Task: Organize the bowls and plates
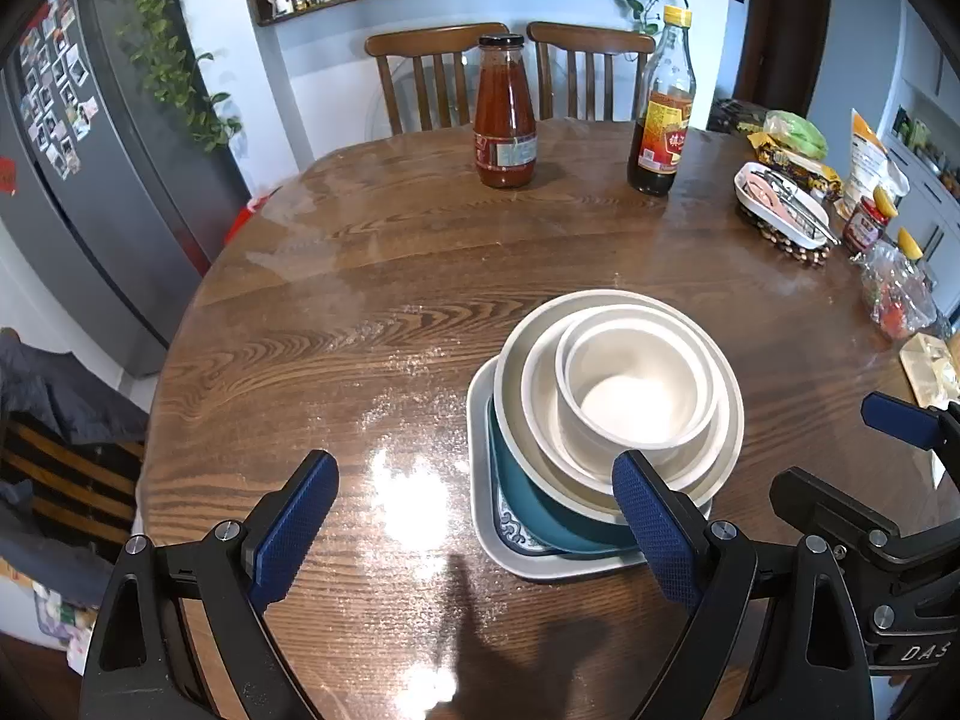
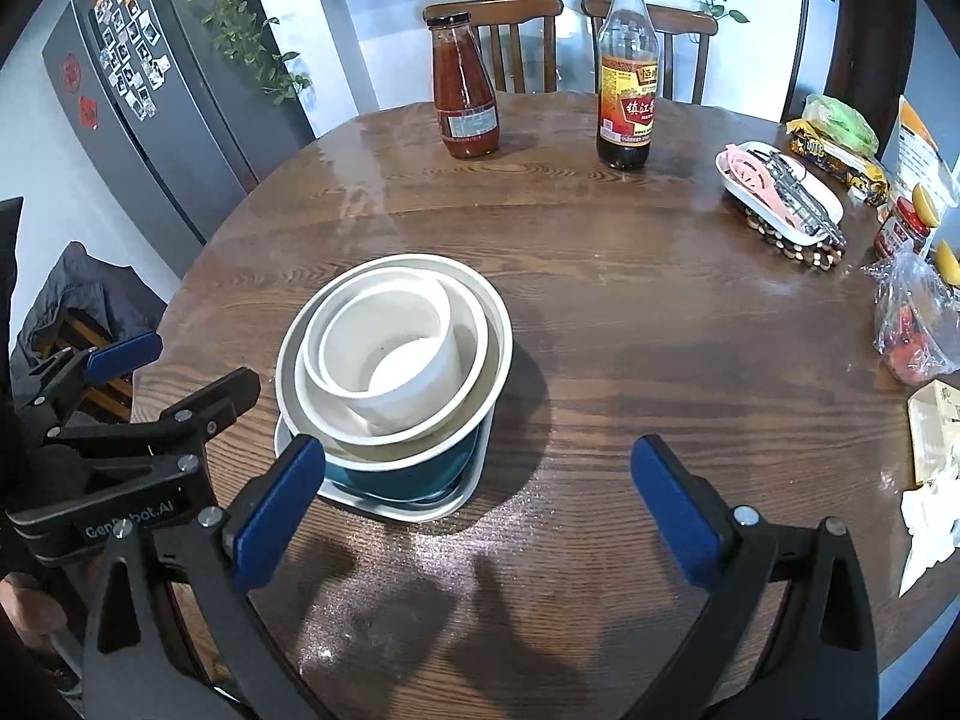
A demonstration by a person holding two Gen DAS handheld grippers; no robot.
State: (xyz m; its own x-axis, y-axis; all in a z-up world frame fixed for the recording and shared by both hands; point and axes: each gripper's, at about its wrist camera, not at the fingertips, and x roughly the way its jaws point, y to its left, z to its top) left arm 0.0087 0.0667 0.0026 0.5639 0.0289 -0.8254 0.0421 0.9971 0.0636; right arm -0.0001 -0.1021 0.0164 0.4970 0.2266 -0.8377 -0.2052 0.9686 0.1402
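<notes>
Left gripper [image 1: 474, 531], seen from the left wrist: blue-padded jaws spread wide, holding nothing, poised low over the wooden round table [image 1: 336, 312]. Its right pad overlaps the near rim of the dish stack in this view; whether they touch cannot be told. Right gripper [image 2: 474, 513], seen from the right wrist: jaws likewise spread and empty, its left pad just beside the near left edge of the stack. Each gripper appears at the edge of the other's view, the two close together side by side.

The stack [image 1: 606, 420] stands on the near part of the table. From the bottom: a white rounded-square plate [image 1: 486, 516]; a blue patterned dish [image 1: 516, 525]; a teal bowl [image 2: 408, 474]; a wide white bowl [image 2: 504, 336]; a middle white bowl [image 1: 540, 384]; and, uppermost, a small white straight-walled bowl [image 1: 636, 402], tilted and leaning against the rim of the bowl beneath it.

Far side of the table: a red sauce bottle [image 1: 504, 114] and a dark vinegar bottle [image 2: 625, 66], well apart from the stack. To the right: a white oval dish [image 2: 780, 192] with utensils, on a beaded trivet [image 2: 792, 249]. Behind the table: two wooden chairs [image 1: 432, 72].
</notes>
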